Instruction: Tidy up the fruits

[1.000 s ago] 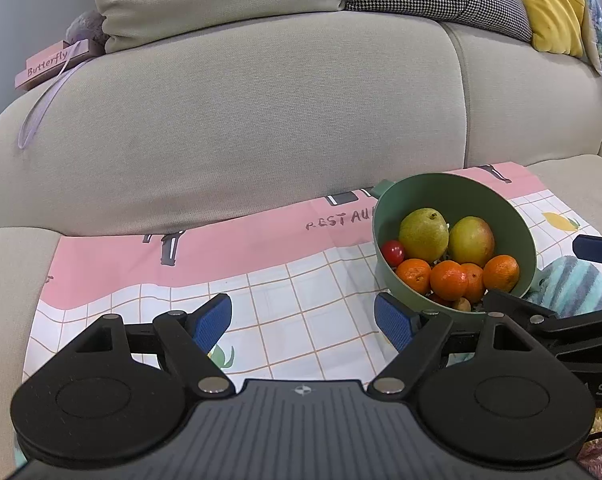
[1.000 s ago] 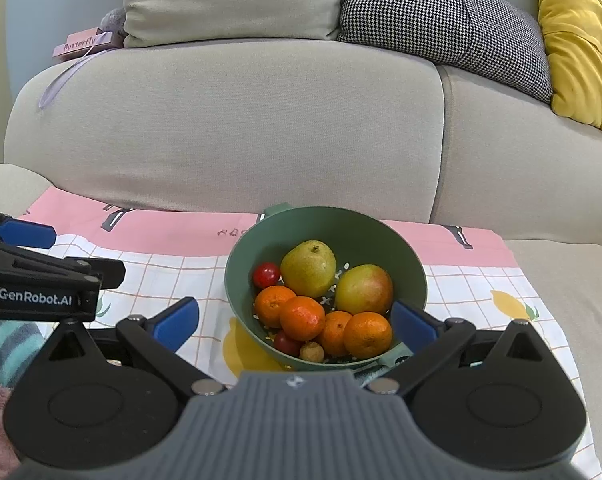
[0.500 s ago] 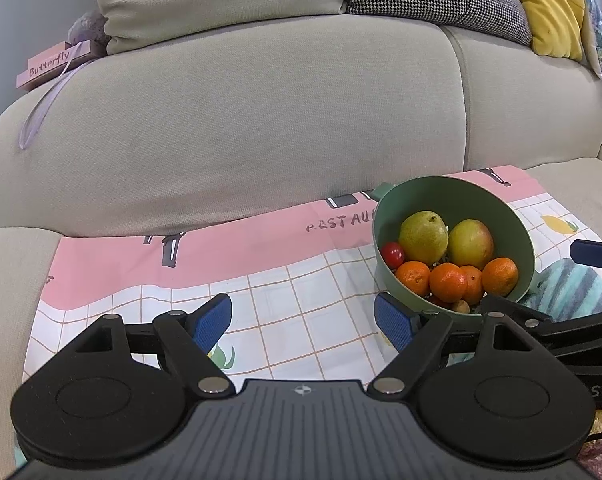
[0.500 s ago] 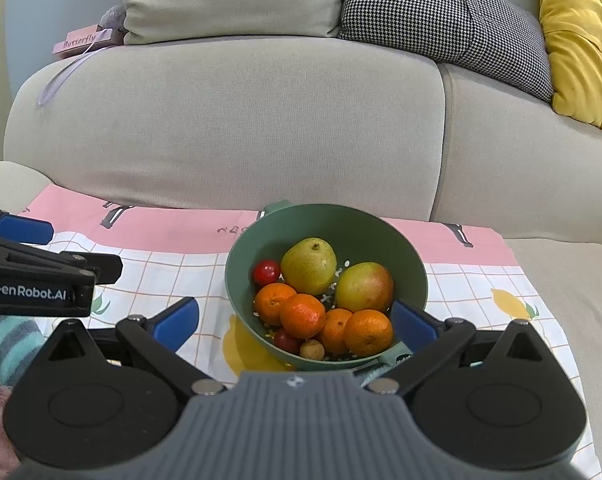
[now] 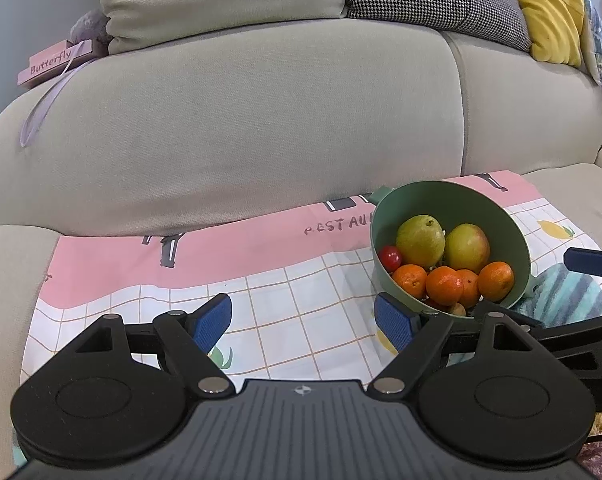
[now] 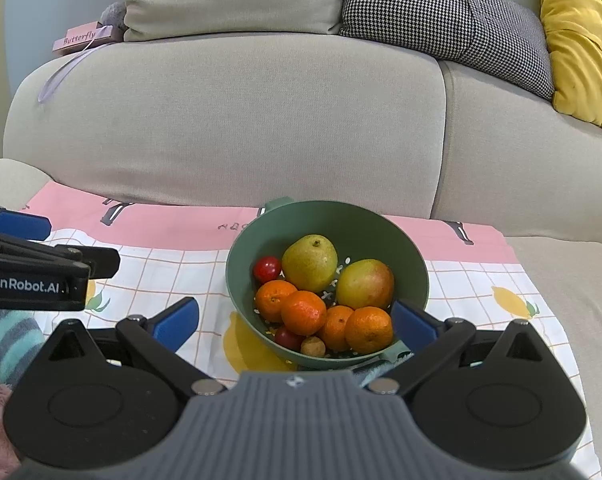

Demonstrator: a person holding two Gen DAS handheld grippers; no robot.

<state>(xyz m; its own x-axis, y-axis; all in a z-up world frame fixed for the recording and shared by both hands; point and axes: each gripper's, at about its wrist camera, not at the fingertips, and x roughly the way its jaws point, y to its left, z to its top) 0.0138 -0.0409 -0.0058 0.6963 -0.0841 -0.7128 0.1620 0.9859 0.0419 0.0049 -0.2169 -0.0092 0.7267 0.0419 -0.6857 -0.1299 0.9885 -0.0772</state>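
On a sofa (image 6: 261, 120) seat spread with a pink-and-checked cloth (image 5: 261, 280), I hold both tools level and low, each with its fingers spread wide and nothing between them. The fruit sits gathered in a green bowl (image 6: 381, 232): a pear (image 6: 309, 263), a mango (image 6: 365, 284), four oranges (image 6: 303, 312) along the near side, two small red fruits (image 6: 267, 269) and a little brown one (image 6: 313, 347) tucked at the bottom. Holes in the bowl's floor suggest a strainer, and it seems to lean toward me, its near edge resting on a striped towel (image 5: 569, 296), which would explain why the round fruit has rolled to the front. My right gripper (image 6: 295, 322) is lined up straight on the bowl, the fingers standing to either side of its near rim, a stance that suits reaching in or lifting the bowl. My left gripper (image 5: 303, 320) points at bare cloth to the bowl's left, its right finger just beside the bowl wall. No fruit lies loose on the cloth that I can see. The scene fits fruit already collected into the bowl as well as fruit waiting to be taken out and sorted onto the open cloth; I cannot tell which.
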